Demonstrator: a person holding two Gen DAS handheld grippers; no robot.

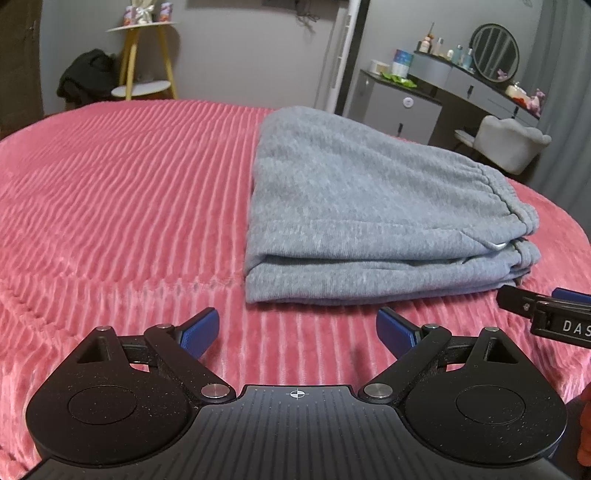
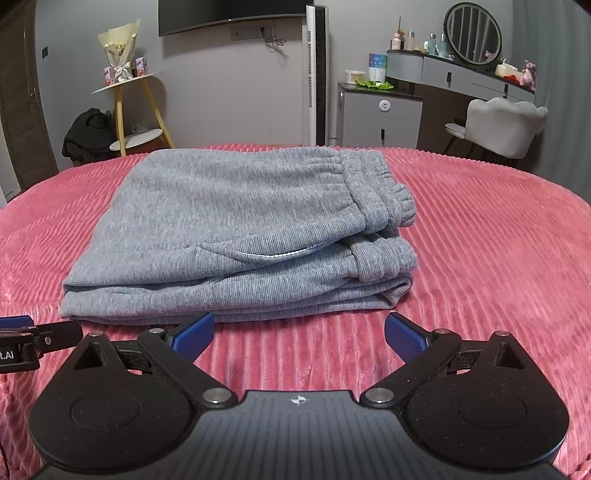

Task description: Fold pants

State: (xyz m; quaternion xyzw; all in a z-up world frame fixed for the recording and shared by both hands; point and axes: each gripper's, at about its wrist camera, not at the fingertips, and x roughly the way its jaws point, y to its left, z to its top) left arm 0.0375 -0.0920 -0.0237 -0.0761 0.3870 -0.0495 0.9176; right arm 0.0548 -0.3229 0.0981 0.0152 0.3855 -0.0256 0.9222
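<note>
Grey sweatpants point(image 1: 362, 206) lie folded in a compact stack on the pink ribbed bedspread point(image 1: 122, 206); the elastic waistband is at the stack's right end. They also show in the right wrist view point(image 2: 236, 229). My left gripper point(image 1: 297, 332) is open and empty, just in front of the stack's near left corner. My right gripper point(image 2: 299, 334) is open and empty, just in front of the stack's near edge. The right gripper's fingers show at the right edge of the left wrist view point(image 1: 546, 310), and the left gripper's fingers show at the left edge of the right wrist view point(image 2: 37, 336).
The bedspread point(image 2: 480, 236) covers the whole bed. Beyond it stand a yellow-legged side table point(image 2: 129, 107), a dark bag point(image 2: 88, 134), a white tower fan point(image 2: 317, 74), a grey cabinet point(image 2: 380, 118), a dresser with round mirror point(image 2: 472, 33) and a white chair point(image 2: 506, 125).
</note>
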